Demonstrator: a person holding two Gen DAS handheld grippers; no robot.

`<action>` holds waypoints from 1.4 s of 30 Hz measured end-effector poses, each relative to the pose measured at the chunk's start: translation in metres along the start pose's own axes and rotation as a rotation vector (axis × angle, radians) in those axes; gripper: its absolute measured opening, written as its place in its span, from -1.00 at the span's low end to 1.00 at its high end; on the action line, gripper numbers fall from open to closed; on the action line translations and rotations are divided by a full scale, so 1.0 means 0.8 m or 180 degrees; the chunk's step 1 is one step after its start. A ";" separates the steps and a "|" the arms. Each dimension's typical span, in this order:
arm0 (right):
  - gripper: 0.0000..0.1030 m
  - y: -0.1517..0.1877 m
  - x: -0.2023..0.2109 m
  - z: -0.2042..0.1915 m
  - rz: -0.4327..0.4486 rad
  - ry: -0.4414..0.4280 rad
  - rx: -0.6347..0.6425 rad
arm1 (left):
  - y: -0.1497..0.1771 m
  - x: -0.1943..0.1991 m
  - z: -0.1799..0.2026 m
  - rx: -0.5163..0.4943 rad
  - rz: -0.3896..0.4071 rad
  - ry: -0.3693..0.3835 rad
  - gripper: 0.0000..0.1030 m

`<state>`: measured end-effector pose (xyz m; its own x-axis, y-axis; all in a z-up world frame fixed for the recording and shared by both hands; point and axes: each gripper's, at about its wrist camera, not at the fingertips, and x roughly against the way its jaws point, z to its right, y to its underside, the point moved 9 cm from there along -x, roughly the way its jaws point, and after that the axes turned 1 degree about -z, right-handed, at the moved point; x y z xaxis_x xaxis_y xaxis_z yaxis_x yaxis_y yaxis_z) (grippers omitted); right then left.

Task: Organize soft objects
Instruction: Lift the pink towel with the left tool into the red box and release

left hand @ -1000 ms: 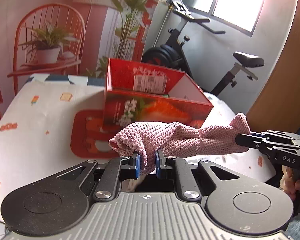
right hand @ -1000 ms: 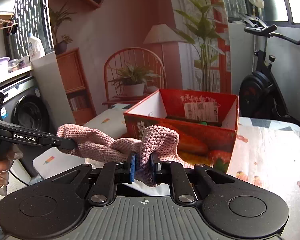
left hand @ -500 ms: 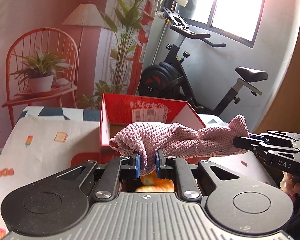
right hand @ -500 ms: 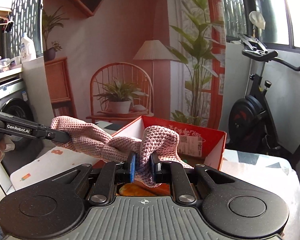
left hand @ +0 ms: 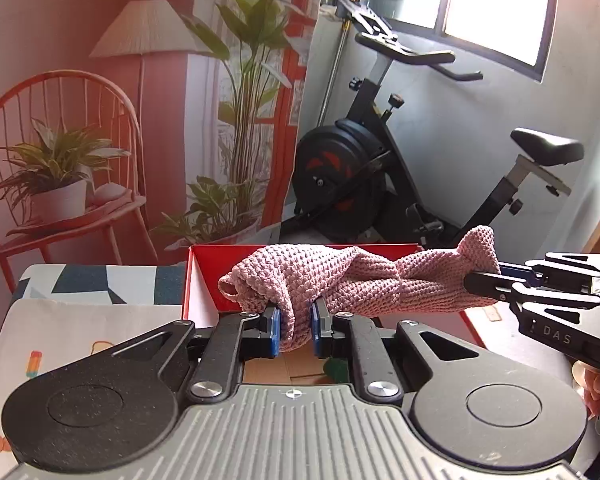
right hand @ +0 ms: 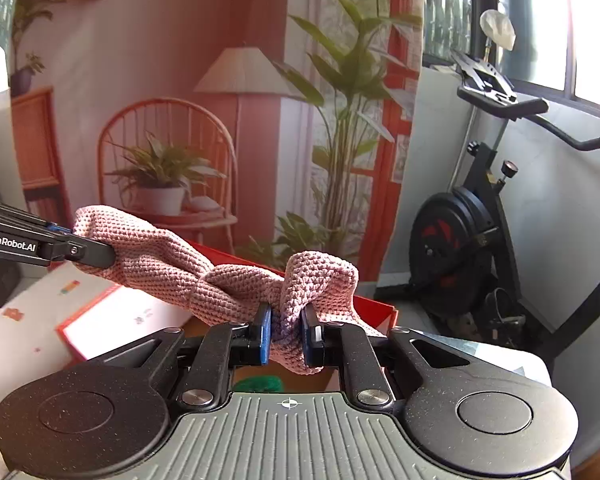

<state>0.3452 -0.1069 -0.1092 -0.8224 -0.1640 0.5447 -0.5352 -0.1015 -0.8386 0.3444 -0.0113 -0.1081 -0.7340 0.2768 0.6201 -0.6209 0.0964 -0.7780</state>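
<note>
A pink knitted cloth hangs bunched and stretched between both grippers, above an open red cardboard box. My left gripper is shut on the cloth's left end, blue pads pinching a fold. At the right edge of the left wrist view, my right gripper clamps the other end. In the right wrist view the right gripper is shut on the cloth, and the left gripper holds it at the far left. The box's rim lies under the cloth. Something green lies inside the box.
The box stands on a table with a white patterned cover. Behind it hangs a printed backdrop with a chair, lamp and plants. An exercise bike stands beyond the table on the right. A person's hand shows at the right edge.
Both grippers carried the cloth forward toward the box and now hold it over its opening; the box's front face has dropped out of sight beneath them. Both grips are unchanged.
</note>
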 end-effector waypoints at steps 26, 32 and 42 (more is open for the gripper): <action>-0.74 0.036 -0.220 -0.007 -0.1280 -0.0062 0.0149 | 0.010 -0.181 -0.027 -0.0082 -0.0854 -0.0008 -0.70; -0.61 0.051 -0.229 -0.008 -0.1420 -0.0043 0.0062 | 0.013 -0.183 -0.031 -0.0105 -0.0863 -0.0037 -0.69; -0.01 0.032 -0.183 0.007 -0.1207 0.0107 -0.0073 | -0.010 -0.135 -0.019 -0.0162 -0.0635 0.0032 -0.13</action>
<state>0.4529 -0.0914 -0.2108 -0.5709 -0.0867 0.8164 -0.8065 -0.1267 -0.5774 0.4330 -0.0275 -0.1704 -0.5949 0.2571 0.7616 -0.7388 0.1983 -0.6440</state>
